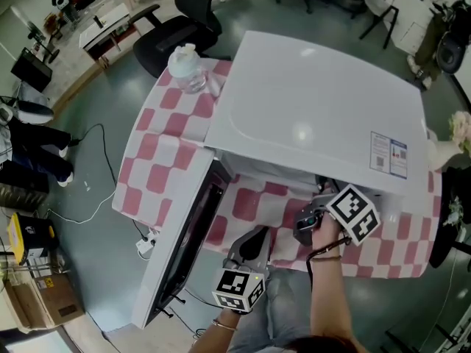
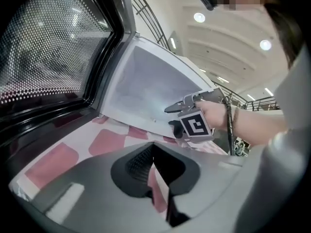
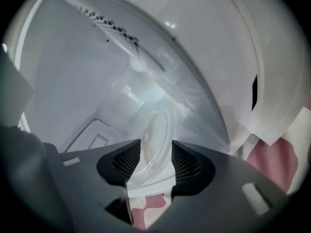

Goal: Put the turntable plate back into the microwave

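The white microwave (image 1: 316, 101) stands on a pink-and-white checked table (image 1: 162, 160), with its door (image 1: 188, 245) swung open to the left. In the right gripper view the clear glass turntable plate (image 3: 156, 123) lies inside the white cavity (image 3: 73, 76). My right gripper (image 3: 155, 159) is open at the cavity mouth. The plate's near rim sits between its pads without being pressed. The same gripper shows as the right gripper (image 1: 307, 223) and the right gripper (image 2: 171, 118). My left gripper (image 2: 153, 145) is shut and empty, hanging over the table front beside the door; from above it is the left gripper (image 1: 254, 243).
A clear plastic jar (image 1: 188, 68) stands on the table's far left corner behind the microwave. A black office chair (image 1: 176, 28) is beyond it. A power strip (image 1: 146, 243) and cable lie on the floor below the door. Pale flowers (image 1: 460, 131) sit at the right edge.
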The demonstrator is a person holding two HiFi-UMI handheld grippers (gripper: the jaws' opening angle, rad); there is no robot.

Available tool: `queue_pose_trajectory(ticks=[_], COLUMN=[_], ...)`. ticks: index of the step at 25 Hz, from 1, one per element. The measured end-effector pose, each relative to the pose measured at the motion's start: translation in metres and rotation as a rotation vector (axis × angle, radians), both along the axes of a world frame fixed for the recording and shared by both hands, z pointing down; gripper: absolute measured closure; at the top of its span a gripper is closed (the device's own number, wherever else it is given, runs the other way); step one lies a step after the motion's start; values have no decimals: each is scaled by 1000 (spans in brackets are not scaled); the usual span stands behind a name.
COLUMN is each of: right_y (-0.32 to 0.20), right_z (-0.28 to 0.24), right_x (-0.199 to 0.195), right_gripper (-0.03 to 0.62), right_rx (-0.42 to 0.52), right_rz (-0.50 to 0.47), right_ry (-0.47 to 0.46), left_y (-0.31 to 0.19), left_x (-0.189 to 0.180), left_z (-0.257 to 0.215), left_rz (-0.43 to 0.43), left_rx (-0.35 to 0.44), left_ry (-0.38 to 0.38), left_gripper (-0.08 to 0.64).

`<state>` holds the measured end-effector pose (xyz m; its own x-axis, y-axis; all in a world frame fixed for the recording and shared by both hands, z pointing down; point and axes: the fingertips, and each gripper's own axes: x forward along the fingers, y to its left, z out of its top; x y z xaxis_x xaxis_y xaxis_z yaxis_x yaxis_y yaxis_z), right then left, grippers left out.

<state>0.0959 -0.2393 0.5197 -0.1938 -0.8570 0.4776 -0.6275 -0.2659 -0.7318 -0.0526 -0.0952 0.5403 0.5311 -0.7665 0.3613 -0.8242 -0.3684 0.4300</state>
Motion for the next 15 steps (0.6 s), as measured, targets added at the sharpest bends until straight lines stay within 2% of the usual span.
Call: queue_pose_trajectory(ticks=[15], right_y=[10], right_z=[-13], right_x=[-5], right_gripper=[411], right_rx=[21], right_rz=[-67], right_ry=[69], left_y=[6], left_x=[0], left_z=[-8], left_rz=[-13], left_rx=[14], left_ry=[-18], left_gripper=[560])
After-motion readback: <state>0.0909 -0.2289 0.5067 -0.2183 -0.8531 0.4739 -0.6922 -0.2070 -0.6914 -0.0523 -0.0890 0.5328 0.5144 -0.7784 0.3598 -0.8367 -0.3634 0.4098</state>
